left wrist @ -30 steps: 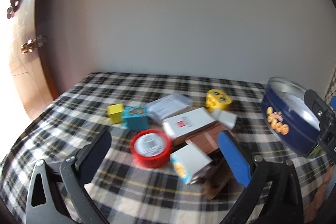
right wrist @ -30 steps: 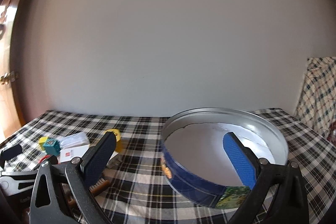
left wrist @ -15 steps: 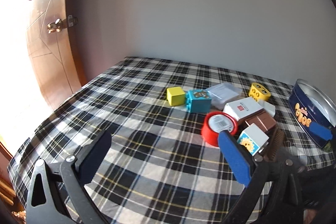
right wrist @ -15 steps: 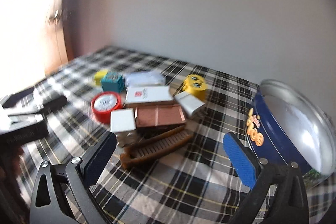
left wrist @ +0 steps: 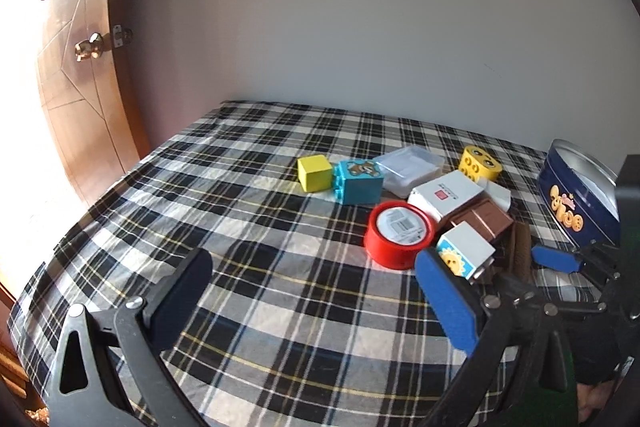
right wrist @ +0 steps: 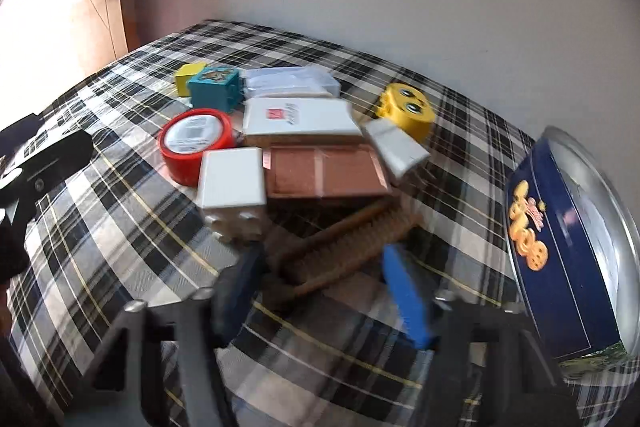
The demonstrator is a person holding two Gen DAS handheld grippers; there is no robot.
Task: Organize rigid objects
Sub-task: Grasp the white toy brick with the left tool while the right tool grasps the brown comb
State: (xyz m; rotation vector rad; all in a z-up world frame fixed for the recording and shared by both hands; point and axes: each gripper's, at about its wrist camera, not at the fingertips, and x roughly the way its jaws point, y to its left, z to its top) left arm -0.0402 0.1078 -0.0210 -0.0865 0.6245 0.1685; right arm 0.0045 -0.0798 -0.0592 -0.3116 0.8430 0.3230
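A pile of small objects lies on the plaid cloth: a red round tin [left wrist: 400,233] [right wrist: 196,143], a teal block [left wrist: 358,181] [right wrist: 216,91], a yellow cube [left wrist: 315,173], a white box [right wrist: 298,121], a brown case [right wrist: 326,177], a white block [right wrist: 232,185], a yellow smiley block [right wrist: 408,111] and a brown wooden comb [right wrist: 344,251]. My right gripper [right wrist: 320,275] is partly closed, its jaws on either side of the comb's near end. My left gripper [left wrist: 316,291] is open and empty, held back left of the pile.
A round blue cookie tin [right wrist: 568,259] [left wrist: 576,195], open and empty, stands tilted at the right. A clear plastic box [right wrist: 290,81] lies behind the pile. A wooden door [left wrist: 72,67] is at the left, past the table edge. A plain wall is behind.
My right gripper swung from the cookie tin to the pile, lowered onto the comb, and its jaws narrowed. My left gripper pulled back and left, away from the pile.
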